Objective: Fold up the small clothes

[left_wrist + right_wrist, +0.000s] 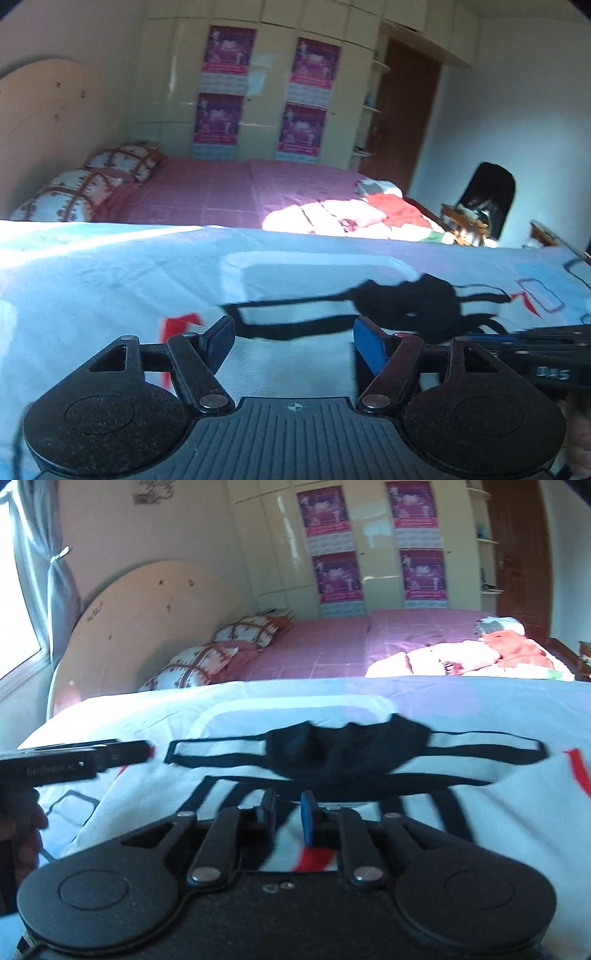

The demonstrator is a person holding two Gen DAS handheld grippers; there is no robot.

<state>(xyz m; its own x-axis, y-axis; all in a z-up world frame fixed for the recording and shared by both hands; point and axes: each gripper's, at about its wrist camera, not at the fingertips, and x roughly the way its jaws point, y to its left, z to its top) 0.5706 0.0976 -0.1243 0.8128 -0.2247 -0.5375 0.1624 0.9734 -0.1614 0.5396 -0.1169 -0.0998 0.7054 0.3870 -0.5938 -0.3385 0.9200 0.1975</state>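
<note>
Fingers of the left gripper [291,339] are spread wide with nothing between them, just short of a strap loop of the black strappy garment [347,755]. Those of the right gripper [290,816] are drawn narrow; whether a strap is pinched there cannot be told. The garment is laid flat on the white patterned sheet [517,812], straps stretched to both sides. Beyond, a pink bed [229,192] and pillows [74,192] are seen.

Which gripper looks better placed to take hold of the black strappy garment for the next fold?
Probably the left gripper: its fingers stand open and empty with the black strappy garment's strap loop just beyond them. The right gripper's fingers are nearly closed.
</note>
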